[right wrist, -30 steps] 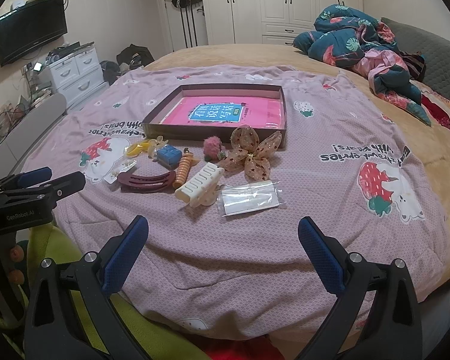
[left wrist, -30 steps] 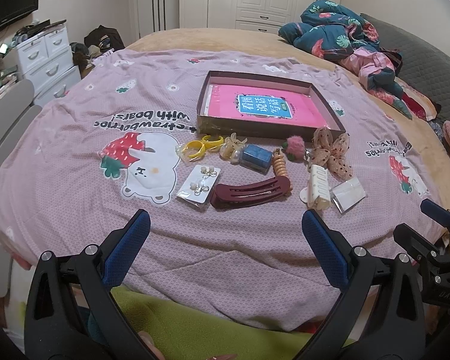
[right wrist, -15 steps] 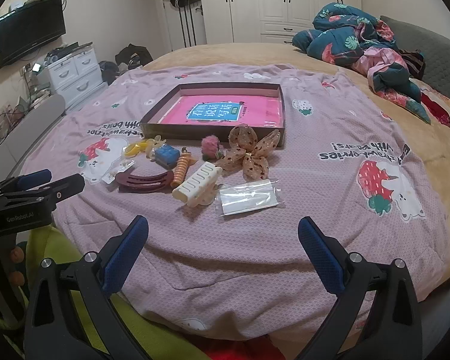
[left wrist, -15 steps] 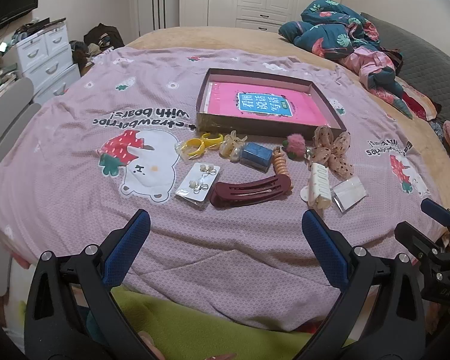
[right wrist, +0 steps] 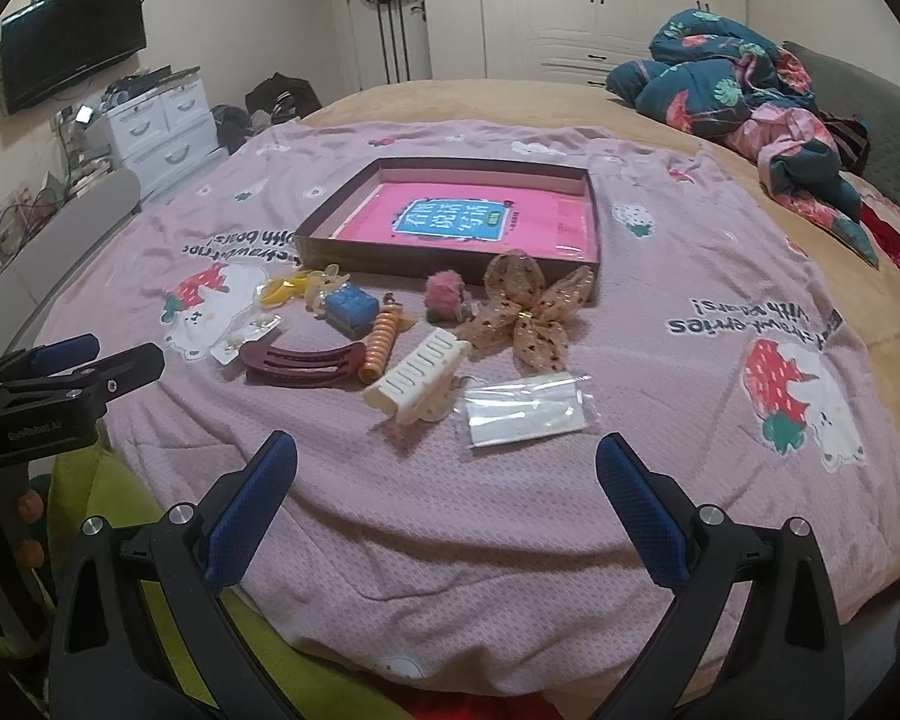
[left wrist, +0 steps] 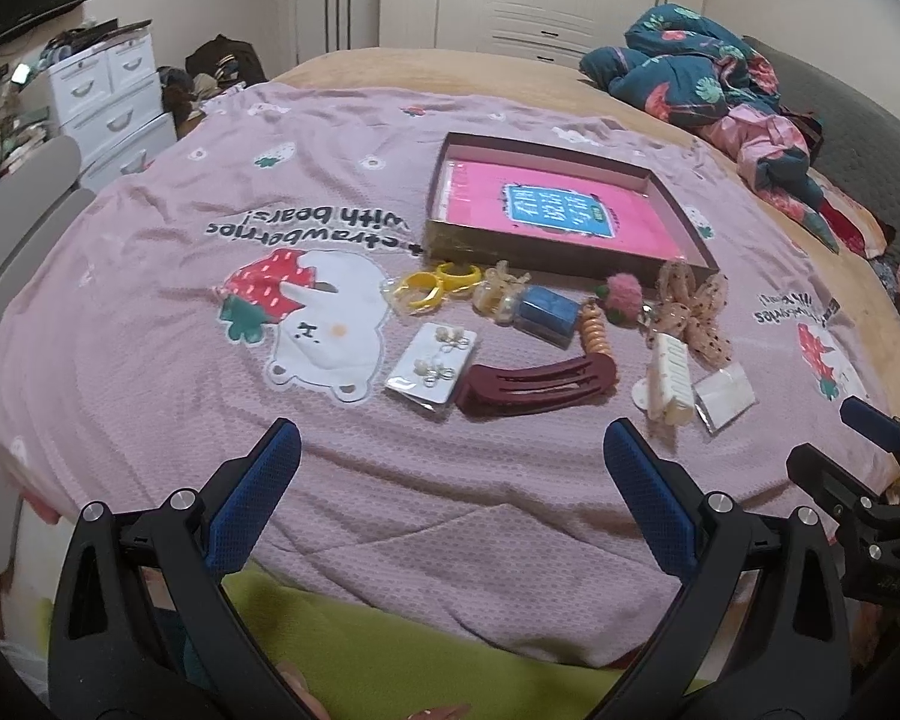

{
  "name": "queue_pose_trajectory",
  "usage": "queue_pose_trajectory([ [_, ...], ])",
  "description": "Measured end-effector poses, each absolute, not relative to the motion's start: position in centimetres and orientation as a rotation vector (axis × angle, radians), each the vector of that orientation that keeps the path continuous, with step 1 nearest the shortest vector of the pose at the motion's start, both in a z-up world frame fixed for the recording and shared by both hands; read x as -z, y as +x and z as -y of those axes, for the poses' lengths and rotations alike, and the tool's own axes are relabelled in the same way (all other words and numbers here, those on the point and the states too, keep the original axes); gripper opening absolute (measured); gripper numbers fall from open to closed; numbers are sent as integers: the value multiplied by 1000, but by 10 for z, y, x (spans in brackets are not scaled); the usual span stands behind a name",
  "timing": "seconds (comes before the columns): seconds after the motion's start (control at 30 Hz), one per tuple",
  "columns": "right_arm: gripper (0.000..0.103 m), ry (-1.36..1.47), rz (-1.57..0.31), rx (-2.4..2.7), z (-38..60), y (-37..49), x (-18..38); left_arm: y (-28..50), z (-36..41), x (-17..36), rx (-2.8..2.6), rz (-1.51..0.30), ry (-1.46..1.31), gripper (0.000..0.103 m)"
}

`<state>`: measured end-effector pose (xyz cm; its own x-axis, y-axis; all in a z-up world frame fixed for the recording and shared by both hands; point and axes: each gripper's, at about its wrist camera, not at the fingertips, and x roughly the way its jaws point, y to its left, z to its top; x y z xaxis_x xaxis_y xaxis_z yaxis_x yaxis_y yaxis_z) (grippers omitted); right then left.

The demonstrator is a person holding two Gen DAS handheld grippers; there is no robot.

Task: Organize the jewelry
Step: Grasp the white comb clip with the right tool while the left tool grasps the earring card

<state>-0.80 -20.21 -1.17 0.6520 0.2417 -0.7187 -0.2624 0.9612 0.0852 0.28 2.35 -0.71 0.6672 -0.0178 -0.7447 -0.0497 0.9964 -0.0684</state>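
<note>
left gripper point(left wrist: 450, 456) agape, nearer than before | right gripper point(right wrist: 447, 468) agape | maroon clip point(left wrist: 537, 385) unmoved

Hair clips, a dotted bow point(right wrist: 525, 312), yellow rings point(left wrist: 435, 288) and an earring card point(left wrist: 431, 369) lie scattered on the bed just before the open shallow box point(right wrist: 450, 255).

A pink printed bedspread point(right wrist: 660, 312) carries a shallow box point(right wrist: 450, 258) with hair accessories point(right wrist: 390, 342) scattered just beside it.
</note>
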Motion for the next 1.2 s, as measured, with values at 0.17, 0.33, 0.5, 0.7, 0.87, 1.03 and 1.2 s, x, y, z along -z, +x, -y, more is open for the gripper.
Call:
queue_pose_trajectory([
  [0.17,99,-44,-825,-316,187,3,15,5,-41,9,-48,-842,-116,95],
  [0.33,99,-49,-854,-345,174,18,24,14,-58,17,-80,-859,-138,95],
  [0.5,99,-49,-881,-365,164,32,35,24,-69,29,-73,-886,-149,95],
  [0.7,99,-54,-898,-376,156,50,45,42,-67,44,-25,-929,-136,95],
  [0.87,99,-52,-907,-373,151,65,53,60,-63,54,8,-964,-142,95],
  [1.03,85,-51,-925,-362,148,78,63,80,-58,67,36,-1006,-148,94],
  [1.2,67,-28,-983,-357,150,91,77,99,-63,75,60,-1033,-206,78],
])
